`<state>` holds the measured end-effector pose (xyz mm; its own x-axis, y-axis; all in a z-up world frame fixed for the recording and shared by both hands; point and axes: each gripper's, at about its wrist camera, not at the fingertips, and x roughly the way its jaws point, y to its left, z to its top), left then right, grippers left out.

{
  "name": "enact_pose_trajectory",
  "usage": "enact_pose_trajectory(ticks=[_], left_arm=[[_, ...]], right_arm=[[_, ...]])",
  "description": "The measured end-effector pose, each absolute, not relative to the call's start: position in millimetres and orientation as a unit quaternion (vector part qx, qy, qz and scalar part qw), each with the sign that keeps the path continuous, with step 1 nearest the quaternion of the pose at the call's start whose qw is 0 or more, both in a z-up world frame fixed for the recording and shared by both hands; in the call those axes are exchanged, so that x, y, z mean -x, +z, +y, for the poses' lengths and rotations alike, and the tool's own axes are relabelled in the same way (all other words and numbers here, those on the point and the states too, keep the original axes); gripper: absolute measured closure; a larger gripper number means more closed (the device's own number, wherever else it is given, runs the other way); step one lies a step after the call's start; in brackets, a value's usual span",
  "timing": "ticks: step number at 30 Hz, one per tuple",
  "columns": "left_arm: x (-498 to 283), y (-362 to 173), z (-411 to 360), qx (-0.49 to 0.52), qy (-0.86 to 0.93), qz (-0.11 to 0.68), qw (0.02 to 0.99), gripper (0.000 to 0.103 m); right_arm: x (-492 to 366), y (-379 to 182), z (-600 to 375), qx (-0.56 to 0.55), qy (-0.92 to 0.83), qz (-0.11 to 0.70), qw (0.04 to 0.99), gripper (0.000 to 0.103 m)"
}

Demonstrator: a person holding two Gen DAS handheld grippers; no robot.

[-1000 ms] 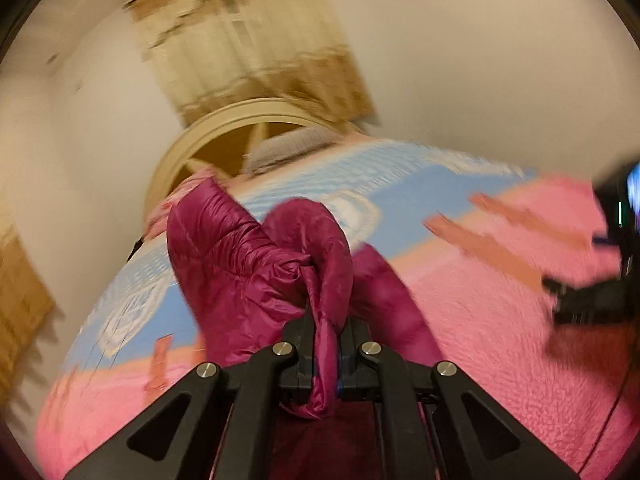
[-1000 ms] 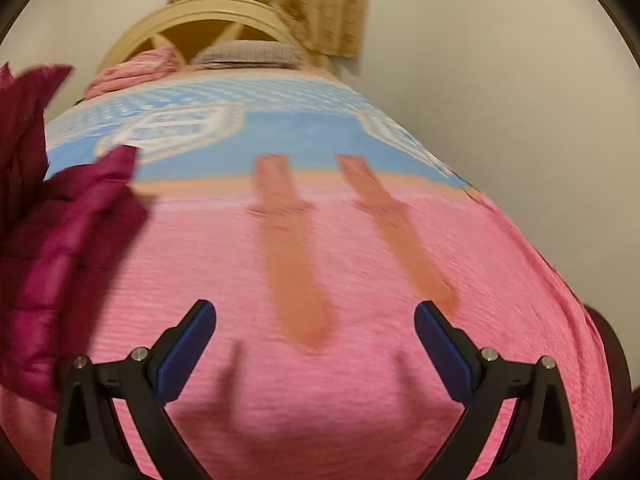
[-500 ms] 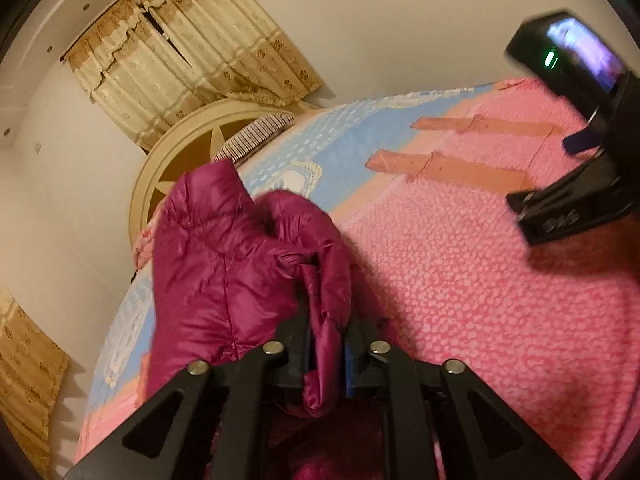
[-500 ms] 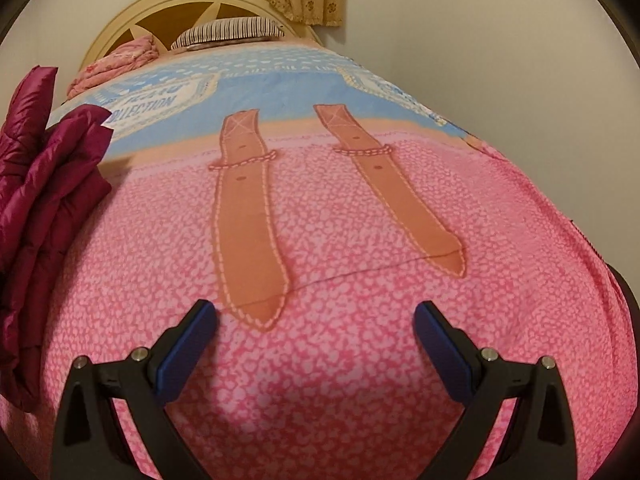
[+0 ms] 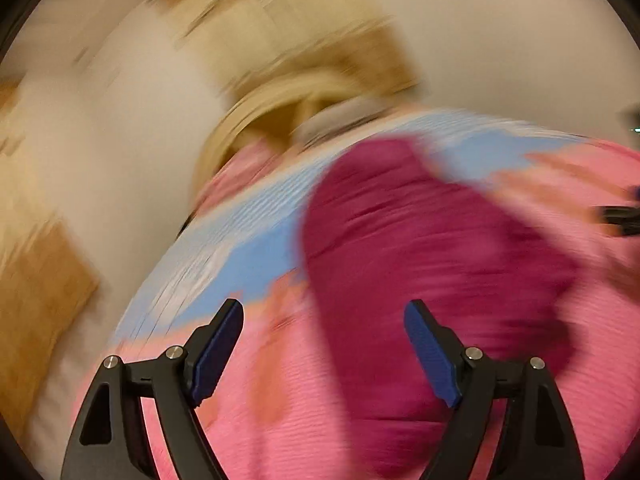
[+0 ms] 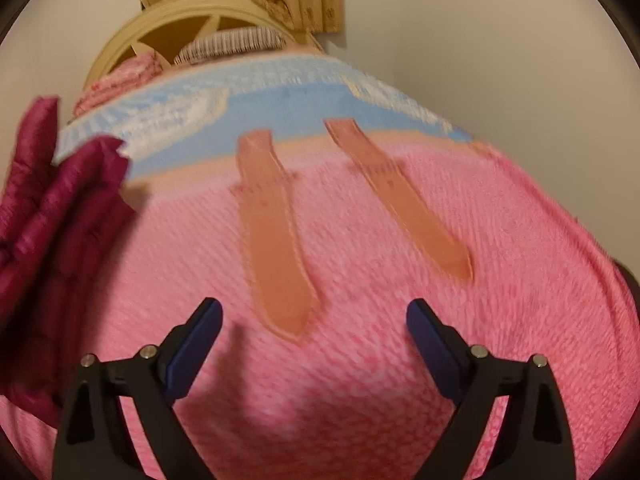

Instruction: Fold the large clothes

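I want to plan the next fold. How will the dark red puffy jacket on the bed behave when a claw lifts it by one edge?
The jacket will probably hang floppy: it lies in a soft, rounded heap on the bedspread. Its quilted, puffy panels suggest it is light for its size. The shiny fabric may be slippery, so a thin pinch could slide off.
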<state>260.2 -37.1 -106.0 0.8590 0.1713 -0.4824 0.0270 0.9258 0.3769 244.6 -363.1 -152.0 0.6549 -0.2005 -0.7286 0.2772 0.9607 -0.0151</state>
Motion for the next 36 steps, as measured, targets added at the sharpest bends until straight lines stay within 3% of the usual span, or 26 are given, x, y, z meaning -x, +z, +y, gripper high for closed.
enact_pose_trajectory(ticks=[4,7,11,13,18,25,30,36], left_arm=[[-313,-106,34,-0.074,0.157,0.297,0.939,0.02],[-343,-108,66,0.027,0.19,0.318,0.929,0.02],[-368,-108,61,0.069,0.185,0.335,0.921,0.02],[-383,-110,51,0.072,0.176,0.341,0.921,0.02],[-405,-123,28,0.054,0.146,0.362,0.919,0.02],[-422,-151,-12,0.0,0.113,0.385,0.916,0.02],[-426,-165,-43,-0.046,0.112,0.383,0.916,0.018],[-429,-177,-42,-0.031,0.118,0.388,0.914,0.012]], right_arm=[[-265,-108,-323,-0.035,-0.106,0.355,0.928,0.017],[-284,-73,-284,-0.025,-0.077,0.323,0.943,0.017],[-316,-29,-215,-0.02,-0.023,0.282,0.959,0.018],[-338,-21,-179,-0.01,-0.004,0.276,0.961,0.024],[-382,-58,-146,0.009,0.003,0.311,0.95,0.038],[-382,-123,-188,-0.001,-0.043,0.361,0.932,0.038],[-374,-143,-214,-0.032,-0.049,0.37,0.927,0.038],[-373,-156,-220,-0.046,-0.048,0.373,0.925,0.038]])
